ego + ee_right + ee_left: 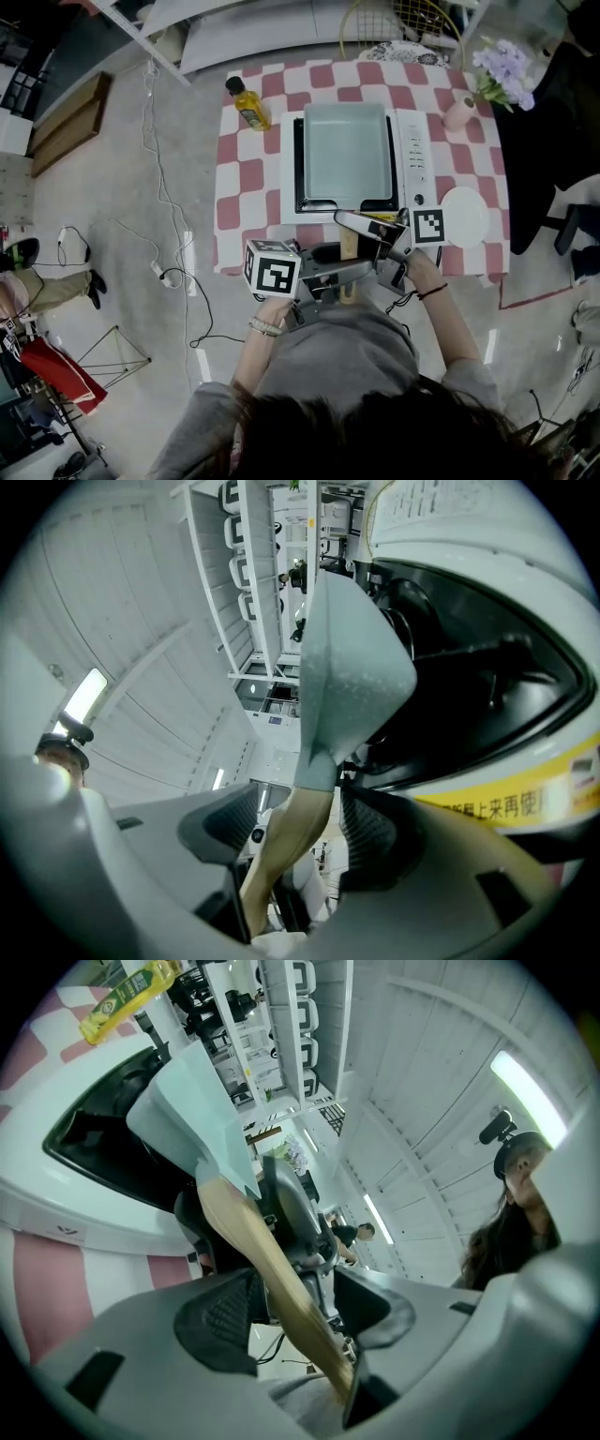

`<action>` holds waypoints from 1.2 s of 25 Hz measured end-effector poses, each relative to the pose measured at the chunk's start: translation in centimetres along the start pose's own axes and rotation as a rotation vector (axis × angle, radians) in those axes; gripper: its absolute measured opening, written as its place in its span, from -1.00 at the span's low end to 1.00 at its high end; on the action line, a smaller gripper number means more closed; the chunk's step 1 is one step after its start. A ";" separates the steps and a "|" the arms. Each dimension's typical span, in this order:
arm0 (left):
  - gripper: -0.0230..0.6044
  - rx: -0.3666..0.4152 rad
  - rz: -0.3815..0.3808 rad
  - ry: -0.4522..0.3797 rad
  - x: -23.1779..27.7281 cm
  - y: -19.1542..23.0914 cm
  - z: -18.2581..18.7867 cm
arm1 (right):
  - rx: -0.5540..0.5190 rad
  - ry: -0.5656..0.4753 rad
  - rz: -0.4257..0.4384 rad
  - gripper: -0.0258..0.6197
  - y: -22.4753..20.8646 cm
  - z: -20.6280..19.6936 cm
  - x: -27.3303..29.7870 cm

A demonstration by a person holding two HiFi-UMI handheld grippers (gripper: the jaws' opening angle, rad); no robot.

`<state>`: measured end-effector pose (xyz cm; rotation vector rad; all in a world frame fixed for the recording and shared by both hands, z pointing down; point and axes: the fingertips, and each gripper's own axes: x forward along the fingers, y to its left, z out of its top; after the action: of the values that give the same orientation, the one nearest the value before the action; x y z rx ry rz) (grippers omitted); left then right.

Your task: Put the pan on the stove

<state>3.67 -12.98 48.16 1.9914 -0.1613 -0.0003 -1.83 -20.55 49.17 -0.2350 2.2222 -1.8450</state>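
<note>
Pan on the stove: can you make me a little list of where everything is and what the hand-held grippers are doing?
pan: pale blue-green, square, sitting on the stove
stove: white, on the checkered table
handle: wooden, points toward the person
left hand-held gripper: open, handle between its jaws
right hand-held gripper: open, handle between its jaws
nearby: yellow oil bottle, purple flowers

A mock kitchen set up in a lab or studio: one table with a checked cloth (251,178), a stove (412,131) and an oil bottle (249,105). Cables (161,192) trail over a bare concrete floor (103,244), with white shelving (281,1016) nearby.
</note>
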 end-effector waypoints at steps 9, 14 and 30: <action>-0.14 0.044 0.046 -0.011 -1.6 0.0 0.3 | -0.018 -0.033 -0.032 -0.07 -0.2 0.4 -1.3; -0.14 0.075 0.093 -0.045 -3.1 0.0 0.9 | -0.020 -0.055 -0.061 -0.07 -0.3 0.6 -2.3; -0.35 0.215 0.237 -0.118 -5.9 -0.1 3.0 | -0.124 -0.080 -0.100 -0.40 1.0 1.4 -4.5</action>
<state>-2.35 -14.99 46.35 2.1758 -0.4901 0.0542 2.86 -20.43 48.33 -0.4420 2.3106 -1.7141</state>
